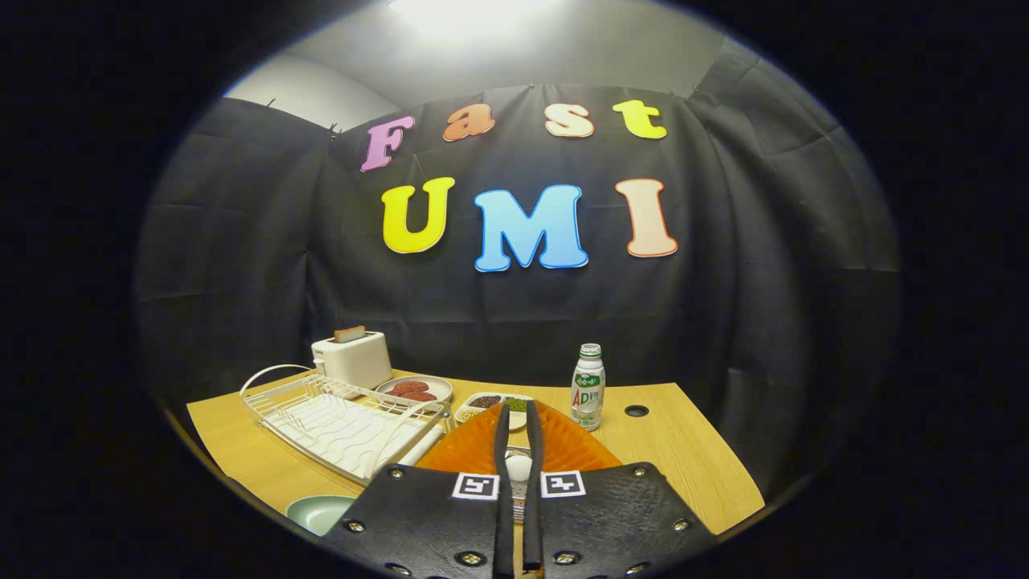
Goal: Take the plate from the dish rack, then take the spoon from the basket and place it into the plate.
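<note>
A black cloth wall closes off the back of the booth, and in front of it sits a light wooden table (691, 458) with a round hole (636, 411) in its top near the far corner.

Right at the centre, the orange plate (563, 446) is clamped edge-on between the gripper (518, 418) fingers (502, 450). The two fingers are drawn almost together, with just the thin ribbed plate between them, and both press on it. The plate fans out to either side of the fingers. Low in the narrow gap between them, something small, white and round peeks through, with a bit of metal mesh under it; what it is I cannot tell.

To the left, the white wire dish rack (346, 422) lies on the table with its slots bare and a looped handle at each end. Nearer still, beside the gripper body, sits a pale green bowl (320, 511); its inside looks bare.

Beyond the rack stands a white toaster (354, 359) with a slice of toast (350, 334) standing up out of its slot. Next to it a round plate (414, 390) holds reddish pieces of food. Just past the fingertips is a divided dish (494, 406) with dark grains in one section and green in another. To the right of it a small white bottle (588, 388) with a green cap stands upright.
</note>
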